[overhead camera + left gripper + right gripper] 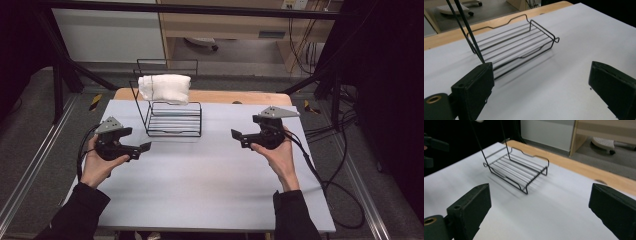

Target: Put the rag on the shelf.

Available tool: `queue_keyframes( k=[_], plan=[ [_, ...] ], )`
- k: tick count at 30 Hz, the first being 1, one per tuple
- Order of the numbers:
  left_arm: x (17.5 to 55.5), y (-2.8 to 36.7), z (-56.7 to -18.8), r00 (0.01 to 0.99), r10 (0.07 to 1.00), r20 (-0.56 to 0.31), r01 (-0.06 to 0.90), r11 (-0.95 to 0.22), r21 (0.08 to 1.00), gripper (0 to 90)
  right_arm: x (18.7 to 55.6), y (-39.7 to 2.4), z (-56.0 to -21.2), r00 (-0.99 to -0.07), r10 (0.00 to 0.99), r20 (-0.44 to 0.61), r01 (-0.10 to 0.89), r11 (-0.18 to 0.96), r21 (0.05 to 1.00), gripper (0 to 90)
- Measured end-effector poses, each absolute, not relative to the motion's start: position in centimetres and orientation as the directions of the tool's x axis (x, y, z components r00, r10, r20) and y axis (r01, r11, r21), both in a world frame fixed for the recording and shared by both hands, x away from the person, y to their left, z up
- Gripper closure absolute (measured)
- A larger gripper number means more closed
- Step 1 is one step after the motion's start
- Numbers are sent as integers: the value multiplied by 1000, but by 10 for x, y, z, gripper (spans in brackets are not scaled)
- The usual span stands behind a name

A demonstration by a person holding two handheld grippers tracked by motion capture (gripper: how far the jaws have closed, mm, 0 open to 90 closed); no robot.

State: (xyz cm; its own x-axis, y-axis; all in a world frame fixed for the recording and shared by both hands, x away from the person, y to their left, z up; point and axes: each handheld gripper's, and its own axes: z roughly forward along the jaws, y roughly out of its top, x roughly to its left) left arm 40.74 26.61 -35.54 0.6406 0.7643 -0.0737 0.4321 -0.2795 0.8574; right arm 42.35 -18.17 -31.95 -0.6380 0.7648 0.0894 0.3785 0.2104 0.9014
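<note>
A folded white towel [164,88] lay on the upper tier of a black wire rack [172,119] at the far left of the white table [210,175], its long axis running left to right. It looked soft and light, likely to sag, so a pinch on a thick folded edge would probably suit best. The left gripper [145,147] and right gripper [236,134] hovered well apart from the rack, the jaws of each spread wide and empty.
</note>
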Motion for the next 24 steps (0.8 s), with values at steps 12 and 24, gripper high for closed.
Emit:
queue_keyframes(
  k=[12, 24],
  plan=[
    [385, 275, -394, 649, 756, -82, 435, -281, 855, 63, 399, -219, -384, -627, 765, 145, 466, 220, 857, 6],
    [374, 285, -424, 662, 745, -85, 461, -316, 829, 64, 374, -254, -434, -586, 789, 188, 555, 221, 802, 6]
  ],
)
